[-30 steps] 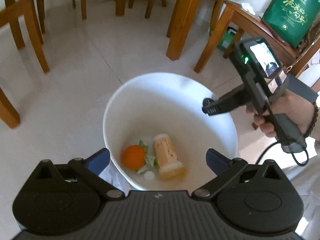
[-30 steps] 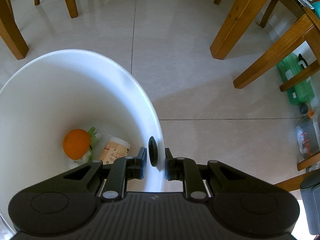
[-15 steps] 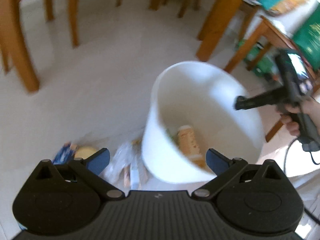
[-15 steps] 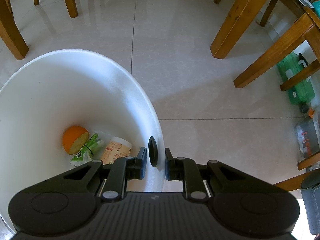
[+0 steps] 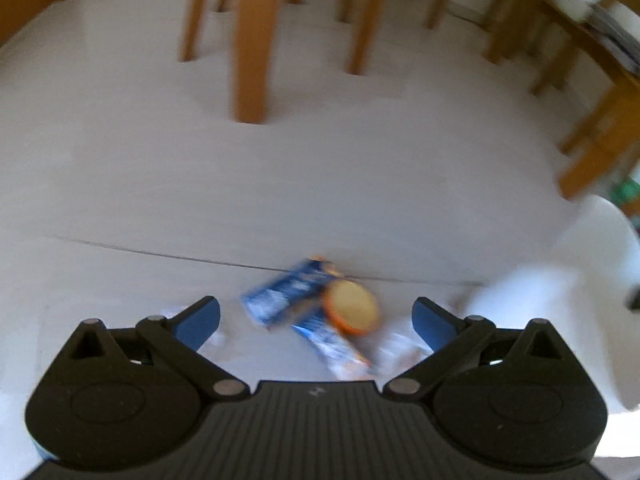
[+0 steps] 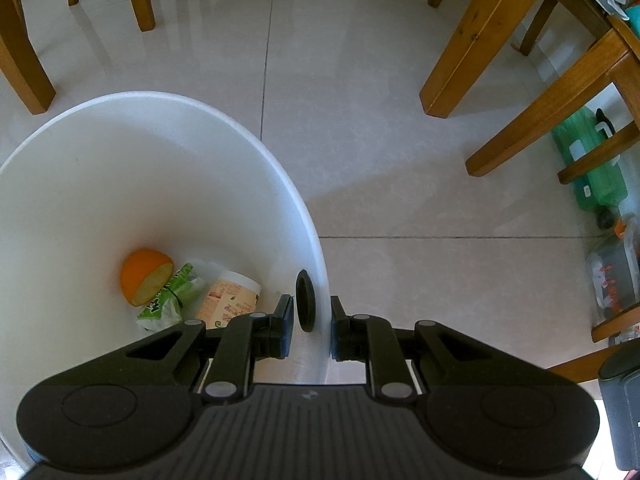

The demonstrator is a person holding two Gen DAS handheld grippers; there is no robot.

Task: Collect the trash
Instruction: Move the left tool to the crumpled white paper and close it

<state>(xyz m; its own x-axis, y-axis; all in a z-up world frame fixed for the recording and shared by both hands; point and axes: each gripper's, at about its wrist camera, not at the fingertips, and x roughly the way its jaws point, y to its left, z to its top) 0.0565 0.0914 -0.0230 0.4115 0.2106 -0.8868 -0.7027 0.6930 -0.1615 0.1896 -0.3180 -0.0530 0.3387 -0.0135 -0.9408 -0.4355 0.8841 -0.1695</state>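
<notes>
In the blurred left wrist view my left gripper [image 5: 316, 316] hangs open over trash on the floor: a blue wrapper [image 5: 286, 294], a cut orange half [image 5: 352, 306] and a second blue wrapper [image 5: 332, 340]. The white bin [image 5: 576, 296] is at the right edge there. In the right wrist view my right gripper [image 6: 311, 326] is shut on the white bin's rim [image 6: 316, 264], beside a black knob [image 6: 306, 306] on the inner wall. Inside lie an orange half [image 6: 146, 276], a green wrapper [image 6: 170, 300] and a paper cup [image 6: 228, 298].
Wooden chair and table legs [image 6: 476, 36] stand around the tiled floor [image 6: 400, 168]. A green bag [image 6: 588, 164] and clear packages [image 6: 612, 276] lie under the furniture at the right. More wooden legs [image 5: 252, 44] stand beyond the floor trash.
My left gripper swung away from above the bin to the left and down over the floor trash, still open. In the bin a green wrapper landed and the orange rolled cut side up. The right gripper kept still.
</notes>
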